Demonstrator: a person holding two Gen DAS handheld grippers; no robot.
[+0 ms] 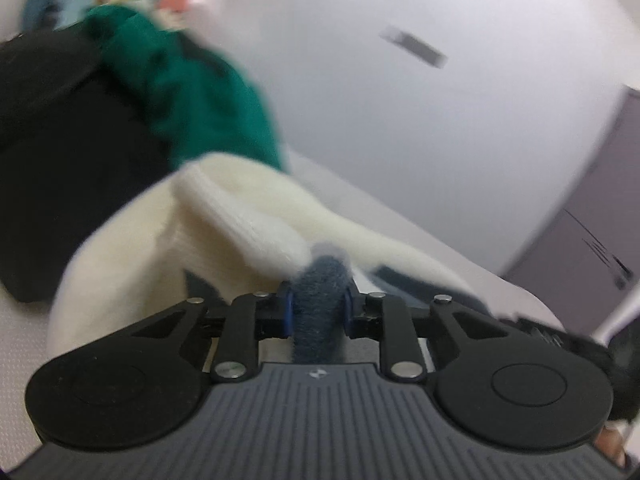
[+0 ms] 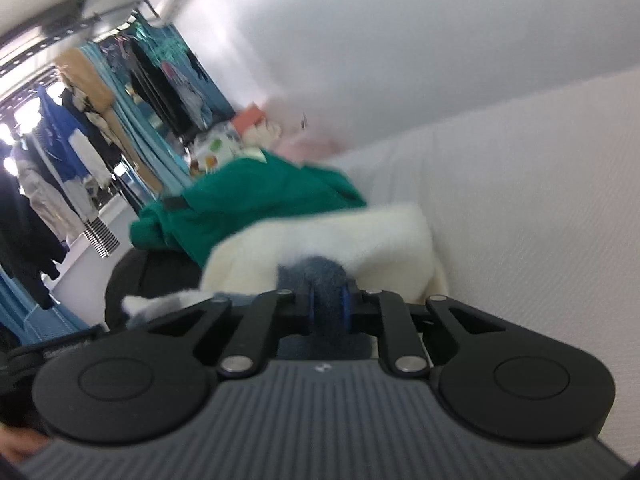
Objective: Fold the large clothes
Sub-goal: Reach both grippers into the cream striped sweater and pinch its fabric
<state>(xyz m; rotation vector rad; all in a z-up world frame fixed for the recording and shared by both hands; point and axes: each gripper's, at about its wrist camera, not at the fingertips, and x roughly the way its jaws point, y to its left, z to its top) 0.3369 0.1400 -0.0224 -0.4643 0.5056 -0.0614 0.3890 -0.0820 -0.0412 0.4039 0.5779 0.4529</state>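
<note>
At the bottom centre of the left wrist view, the left claw (image 1: pixel 319 302) is seen clamped on a roll of blue-grey knit trim (image 1: pixel 320 292) belonging to the cream sweater (image 1: pixel 224 216). In the right wrist view, low in the middle, the right claw (image 2: pixel 329 307) is likewise pinched narrow on a second bunch of the same blue-grey edge (image 2: pixel 324 276). The cream sweater is spread just beyond both claws, lying on the pale bed surface (image 2: pixel 520 220), with its body rising towards mid-frame. Behind it, a green garment (image 2: pixel 256 200) is heaped, and a black garment (image 1: pixel 72 152) is piled at the left of the left view. Farther off, at the upper left of the right view, hanging clothes (image 2: pixel 80 120) are visible, blurred.

The step in hand is judged to be the two-point pickup of the sweater's edge. The next move is judged to call for an even lift with both claws, so that the knit is drawn taut and carried over without slipping from either grip.
</note>
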